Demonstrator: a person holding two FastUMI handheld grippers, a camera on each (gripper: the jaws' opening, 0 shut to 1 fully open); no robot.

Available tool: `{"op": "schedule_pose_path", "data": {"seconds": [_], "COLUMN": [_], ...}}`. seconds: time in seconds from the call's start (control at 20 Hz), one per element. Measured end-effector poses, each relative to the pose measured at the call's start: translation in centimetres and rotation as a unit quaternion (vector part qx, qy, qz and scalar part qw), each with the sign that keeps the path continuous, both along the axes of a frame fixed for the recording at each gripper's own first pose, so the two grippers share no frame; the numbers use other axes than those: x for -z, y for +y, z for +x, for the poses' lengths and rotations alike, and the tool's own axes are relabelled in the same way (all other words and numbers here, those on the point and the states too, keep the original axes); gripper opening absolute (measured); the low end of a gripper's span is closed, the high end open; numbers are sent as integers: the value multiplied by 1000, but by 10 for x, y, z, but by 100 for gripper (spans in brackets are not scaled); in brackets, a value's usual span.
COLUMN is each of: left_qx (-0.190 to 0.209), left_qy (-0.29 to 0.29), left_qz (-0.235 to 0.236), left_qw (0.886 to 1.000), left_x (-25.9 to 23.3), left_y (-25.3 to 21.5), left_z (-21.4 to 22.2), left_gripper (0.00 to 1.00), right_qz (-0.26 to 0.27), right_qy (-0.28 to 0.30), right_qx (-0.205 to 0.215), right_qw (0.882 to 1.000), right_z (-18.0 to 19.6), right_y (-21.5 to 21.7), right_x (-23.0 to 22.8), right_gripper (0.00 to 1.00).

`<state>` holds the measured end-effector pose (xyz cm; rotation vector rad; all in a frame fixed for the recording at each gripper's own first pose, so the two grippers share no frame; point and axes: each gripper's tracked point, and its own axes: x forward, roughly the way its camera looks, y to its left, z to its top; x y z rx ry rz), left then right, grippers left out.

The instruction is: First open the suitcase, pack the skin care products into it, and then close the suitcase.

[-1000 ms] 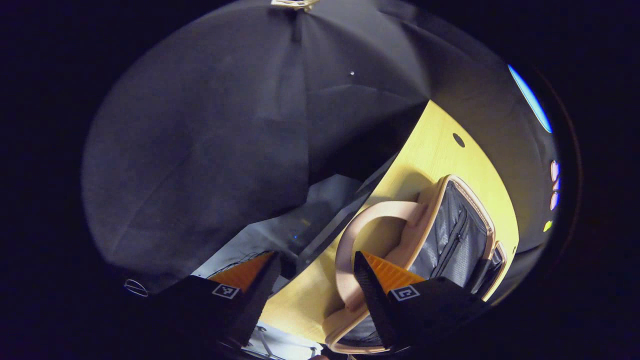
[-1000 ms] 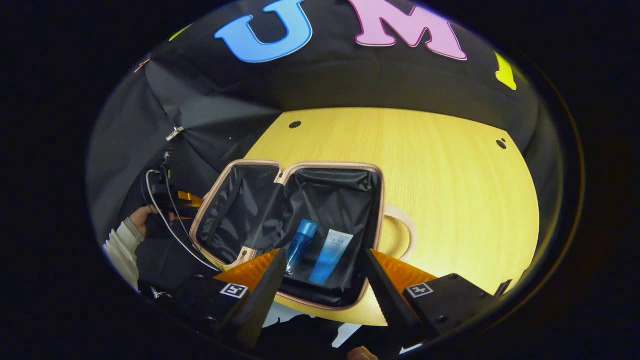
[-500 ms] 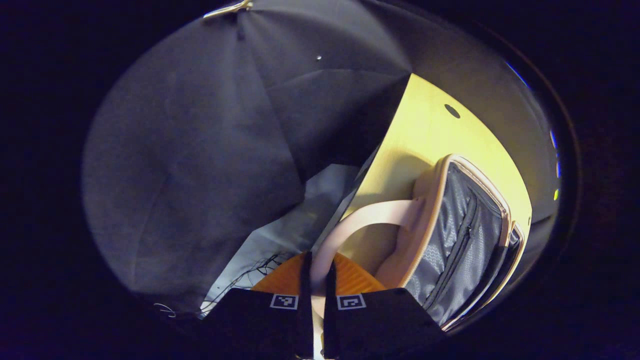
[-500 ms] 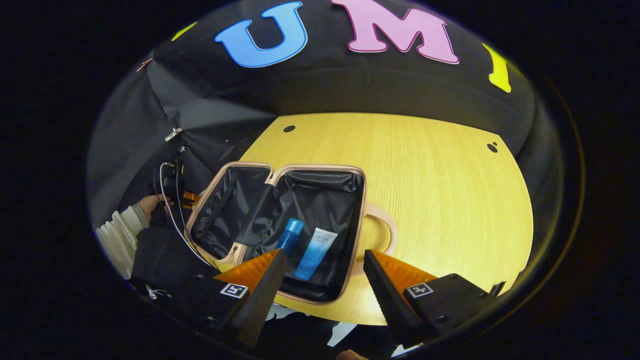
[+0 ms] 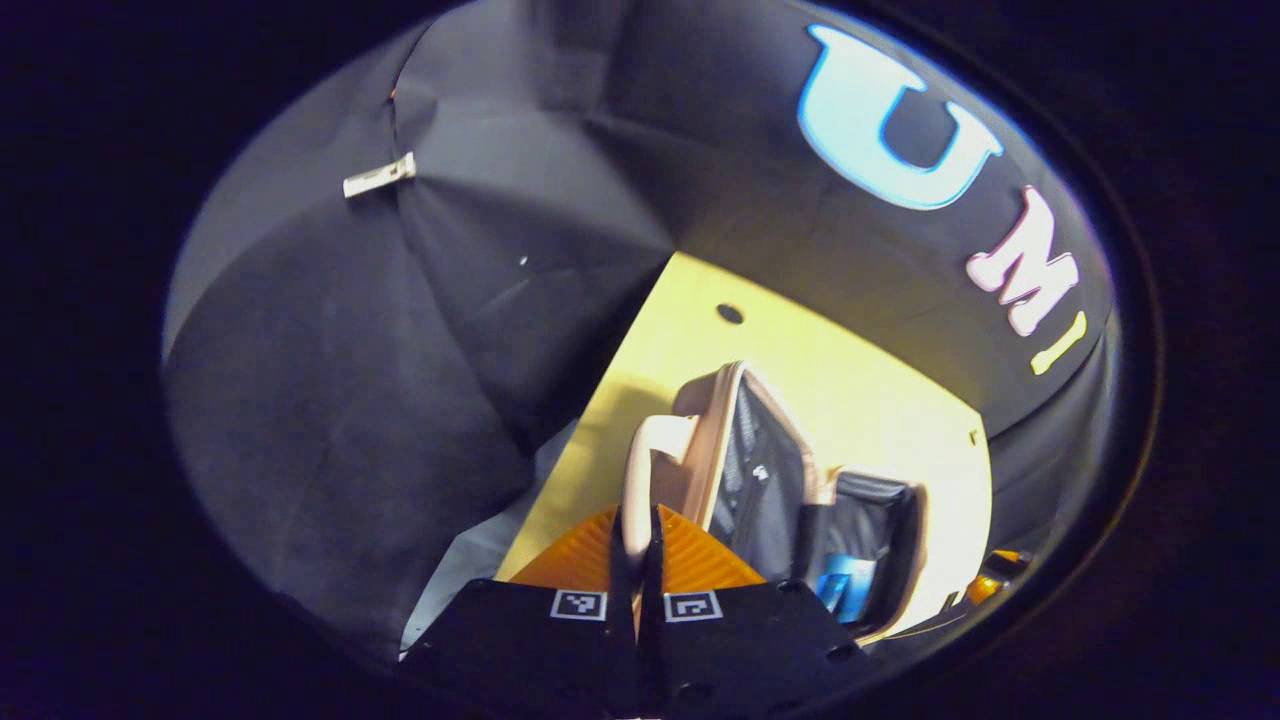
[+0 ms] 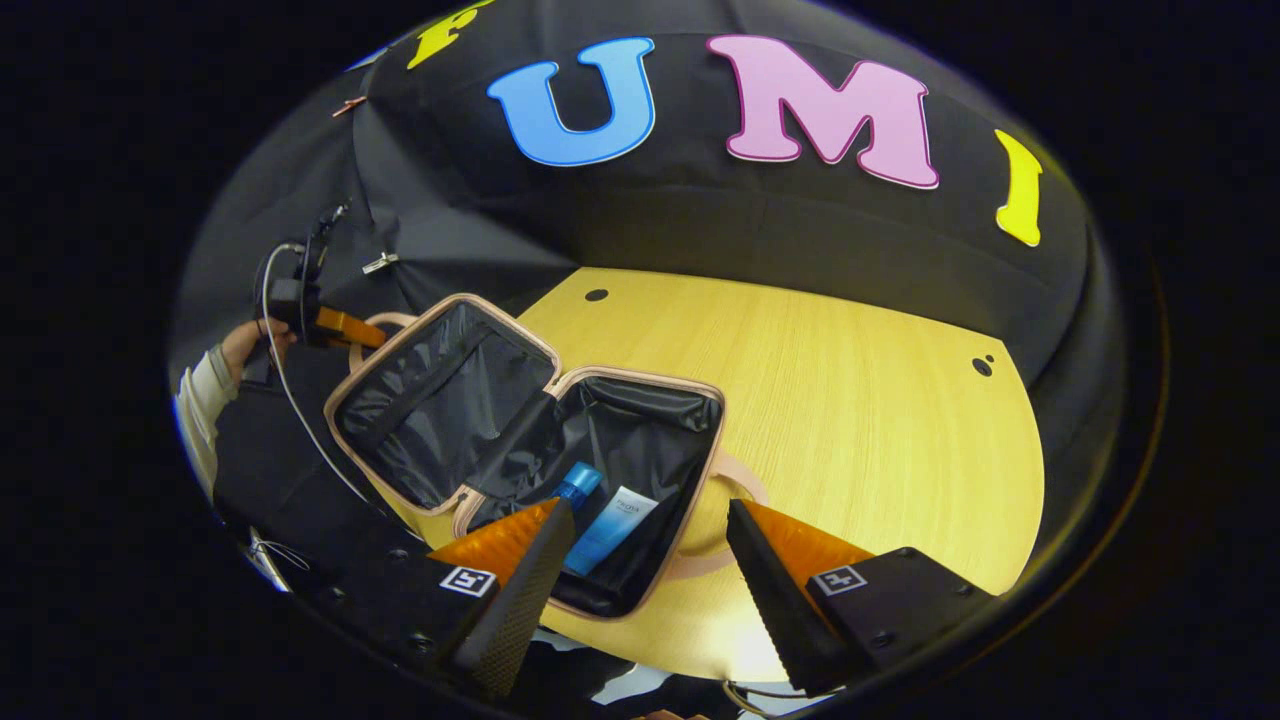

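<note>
Pinching the lid handle [image 5: 640, 470], the left gripper [image 5: 636, 560] has both fingers pressed on the pale loop, with the lid [image 5: 745, 465] raised off the table [image 5: 700, 340] and tilted over the base; in the right gripper view the same gripper [image 6: 345, 328] sits at the lid's far left edge, a hand [image 6: 243, 345] and pale sleeve [image 6: 200, 400] behind it and a cable [image 6: 290, 390] trailing down. The suitcase [image 6: 640, 480] lies near the table's front left edge, the lid [image 6: 440, 400] overhanging the left side, and the base's rim close to the near edge. To the right and behind it the yellow tabletop is bare wood up to the black cloth wall, with 3 small dark holes near the back. The right gripper [image 6: 650, 570] hangs wide apart, holding nothing, just above the base's near rim, 1 finger over the lining and the other over the base handle [image 6: 735, 480]. Inside the base lie 2 products side by side: a blue bottle [image 6: 578, 485] and a blue and white tube [image 6: 610, 525]; the bottle's lower part is hidden behind a finger. In the left gripper view the tube [image 5: 845, 590] is a blurred patch, the bottle cannot be made out, and the base's near end is cut off
</note>
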<state>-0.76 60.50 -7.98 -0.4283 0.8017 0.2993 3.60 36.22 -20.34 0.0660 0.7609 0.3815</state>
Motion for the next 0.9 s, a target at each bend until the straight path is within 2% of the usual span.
{"op": "schedule_pose_path", "data": {"seconds": [0.1, 0.15, 0.2, 0.45, 0.55, 0.6, 0.75, 0.9], "left_qx": [24, 36, 59, 154, 195, 203, 235, 242], "left_qy": [-41, -54, -71, -110, -112, -107, -78, -24], "left_qz": [6, 7, 7, -4, -27, -43, -64, -69], "left_qw": [999, 998, 996, 982, 974, 972, 967, 968], "left_x": [-50, -66, -85, -111, -100, -89, -38, 28], "left_y": [-49, -71, -107, -255, -316, -344, -406, -455], "left_z": [7, 10, 20, 54, 61, 66, 74, 71], "left_gripper": [6, 6, 6, 6, 3, 7, 7, 7], "right_qz": [-2, -2, 0, 16, 7, 5, 9, 7], "right_qy": [-20, -21, -23, -35, -37, -38, -37, -27], "right_qx": [-16, -19, -21, 2, 16, 23, 53, 93], "right_qw": [1000, 1000, 1000, 999, 999, 999, 998, 995], "right_z": [-5, -7, -9, -21, -24, -26, -31, -40], "right_y": [-24, -30, -39, -106, -135, -146, -177, -212], "right_x": [-8, -10, -14, -32, -30, -30, -26, -17], "right_gripper": [98, 88, 98, 98, 98, 98, 98, 98]}}
